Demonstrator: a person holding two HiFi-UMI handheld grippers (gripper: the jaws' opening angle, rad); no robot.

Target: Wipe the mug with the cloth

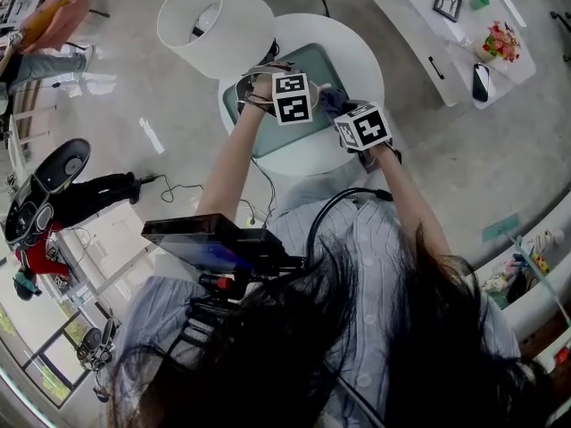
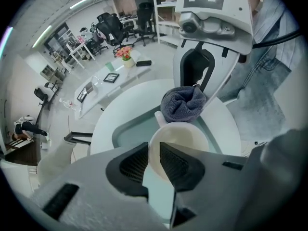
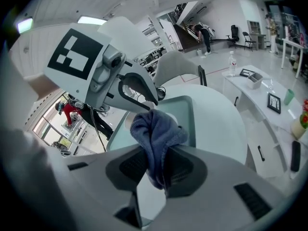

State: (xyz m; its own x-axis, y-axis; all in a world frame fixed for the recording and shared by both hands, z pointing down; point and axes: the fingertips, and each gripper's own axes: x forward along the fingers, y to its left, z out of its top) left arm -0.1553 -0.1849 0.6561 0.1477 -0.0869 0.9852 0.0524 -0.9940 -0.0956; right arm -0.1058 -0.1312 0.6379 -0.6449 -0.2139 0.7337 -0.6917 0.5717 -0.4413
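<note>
Pinching the near wall of the cream mug [image 2: 185,137], the left gripper [image 2: 153,150] has its 2 jaws drawn to a narrow gap, 1 pad outside the rim and 1 inside. The right gripper [image 3: 155,153] is clamped tight on a bunched blue-grey cloth [image 3: 156,126]; folds bulge above the jaws and a tail hangs below them. Seen from the left gripper view, the cloth touches the mug's far rim, just beside the handle [image 2: 158,115]. The mug sits over a teal tray [image 2: 131,133] on a round white table [image 2: 103,121]. From the head view, both grippers meet above that tray, with a white lampshade [image 1: 214,25] near the table's edge.
</note>
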